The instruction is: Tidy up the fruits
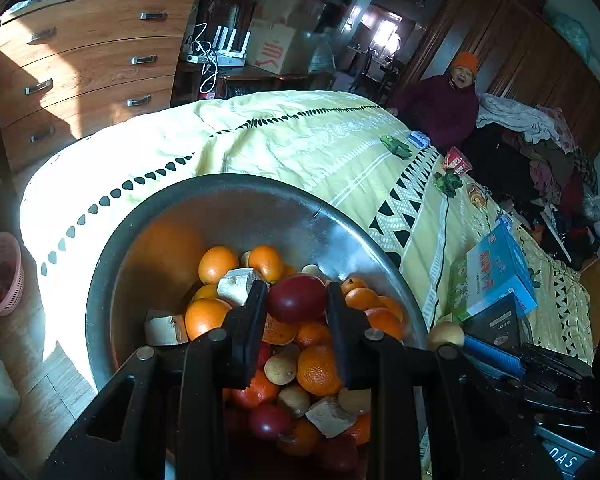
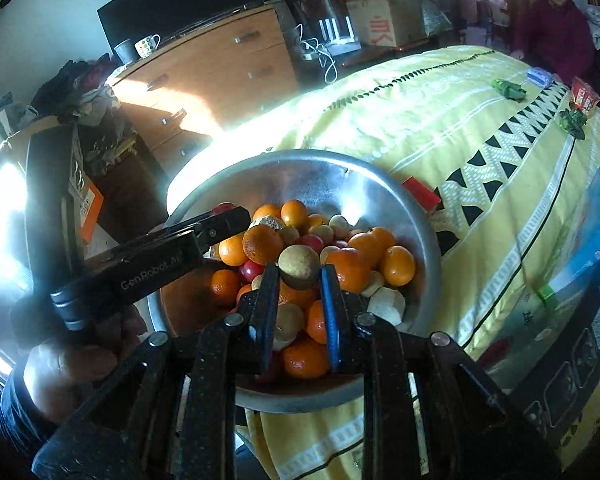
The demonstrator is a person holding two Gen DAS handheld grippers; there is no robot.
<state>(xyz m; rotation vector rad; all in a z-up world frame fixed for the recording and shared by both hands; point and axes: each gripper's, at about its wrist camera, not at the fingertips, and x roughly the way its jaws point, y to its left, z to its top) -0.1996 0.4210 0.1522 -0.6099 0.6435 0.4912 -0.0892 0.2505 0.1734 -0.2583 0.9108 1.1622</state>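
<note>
A big metal bowl (image 1: pixel 260 208) (image 2: pixel 380 184) sits on the near corner of a bed and holds several oranges (image 1: pixel 218 264), dark red fruits, small tan fruits and pale chunks (image 1: pixel 236 284). My left gripper (image 1: pixel 296 294) hangs over the pile, shut on a dark red fruit (image 1: pixel 297 298). In the right wrist view my right gripper (image 2: pixel 299 274) is shut on a small tan round fruit (image 2: pixel 299 266) above the bowl. The left gripper (image 2: pixel 220 220) also shows there, reaching over the bowl's left rim, held by a hand (image 2: pixel 80 356).
The bed's yellow patterned cover (image 1: pixel 308 136) carries blue and green boxes (image 1: pixel 496 272), a red packet (image 1: pixel 458 162) and small toys. A pink basket (image 1: pixel 0 276) stands on the floor at left. A wooden dresser (image 1: pixel 88 60) and a seated person (image 1: pixel 444 100) lie beyond.
</note>
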